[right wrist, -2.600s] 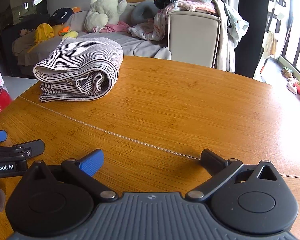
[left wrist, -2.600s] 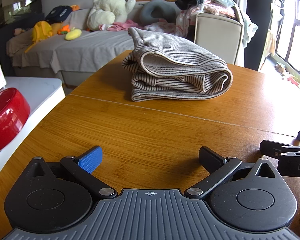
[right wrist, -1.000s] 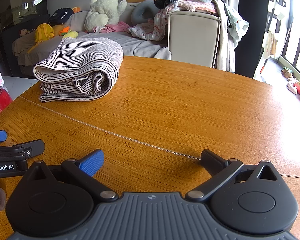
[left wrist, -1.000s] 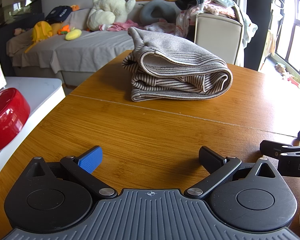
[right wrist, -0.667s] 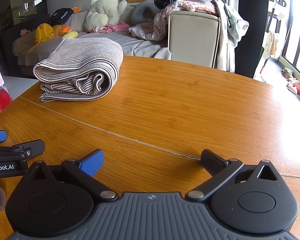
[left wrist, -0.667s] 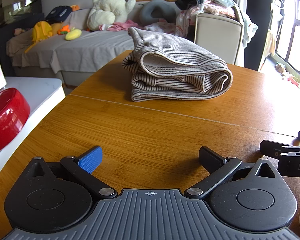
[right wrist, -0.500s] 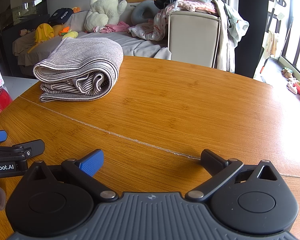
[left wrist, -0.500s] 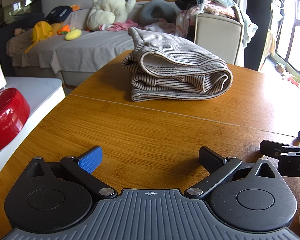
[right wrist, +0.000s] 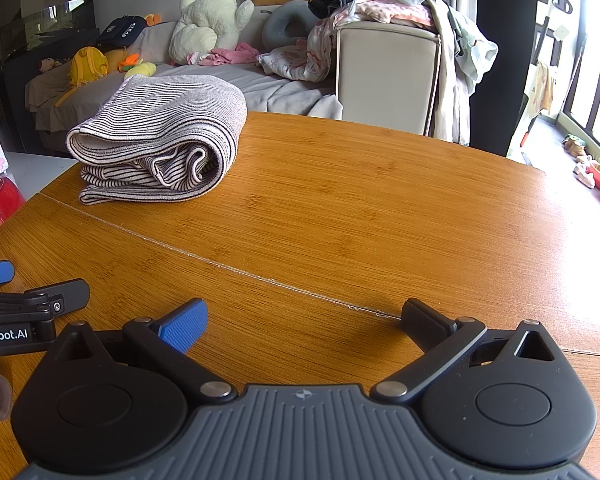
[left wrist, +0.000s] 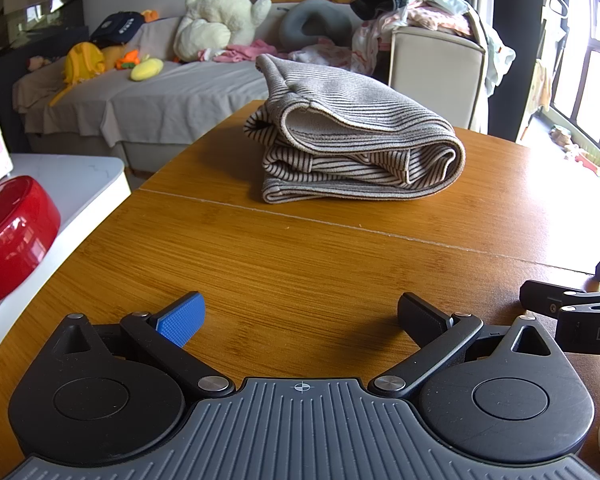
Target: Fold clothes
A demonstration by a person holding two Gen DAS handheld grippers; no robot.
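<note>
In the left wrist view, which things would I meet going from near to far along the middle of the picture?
left gripper → bare wooden table → table seam → folded striped garment → grey-covered sofa → white plush duck

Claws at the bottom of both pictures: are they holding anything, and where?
Nothing is held. The left claw and right claw are both open over the table; the folded striped garment lies apart from them.

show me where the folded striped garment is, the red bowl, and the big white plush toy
Striped garment (left wrist: 356, 148), left wrist view: front of the fold.
Red bowl (left wrist: 14, 236), left wrist view: glossy outer wall.
Plush toy (right wrist: 208, 24), right wrist view: its body.
</note>
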